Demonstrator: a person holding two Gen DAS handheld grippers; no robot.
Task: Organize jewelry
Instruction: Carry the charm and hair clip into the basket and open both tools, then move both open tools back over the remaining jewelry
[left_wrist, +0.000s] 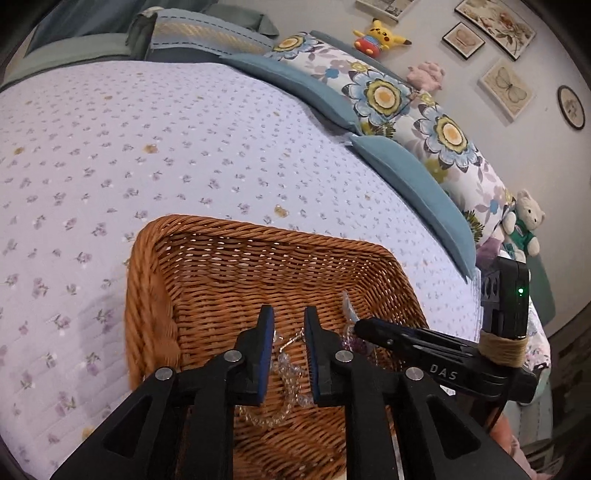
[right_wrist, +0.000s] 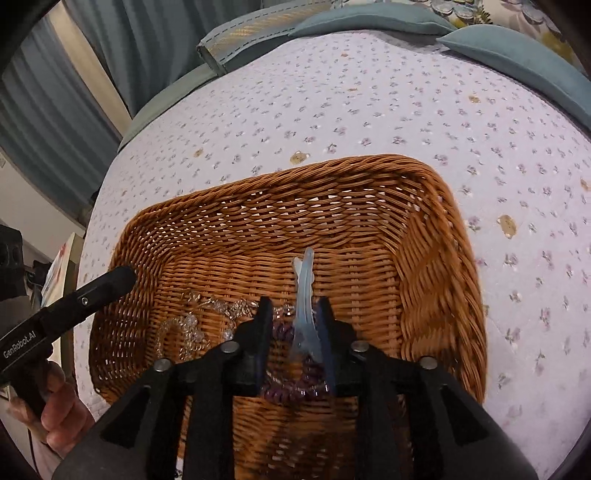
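Observation:
A brown wicker basket (left_wrist: 258, 230) (right_wrist: 295, 171) sits on the bed. Over its floor my left gripper (left_wrist: 289, 319) is open, and a clear bead chain (left_wrist: 286, 369) lies on the weave below the gap. My right gripper (right_wrist: 294, 306) is open inside the basket as well. A pale blue hair clip (right_wrist: 303, 291) stands between its fingers and leans toward the right one. Purple beads (right_wrist: 291, 393) lie under that clip. The clear bead chain (right_wrist: 192, 326) rests left of them. Each gripper's tip shows in the other's view: right gripper (left_wrist: 360, 326), left gripper (right_wrist: 123, 277).
The basket rests on a lilac flowered bedspread (left_wrist: 166, 147) (right_wrist: 406, 110). Blue pillows (left_wrist: 406, 177) and a flowered bolster (left_wrist: 424, 122) line the far side, with plush toys (left_wrist: 380, 35) and framed pictures (left_wrist: 506, 88) beyond. A hand (right_wrist: 55, 413) holds the left gripper.

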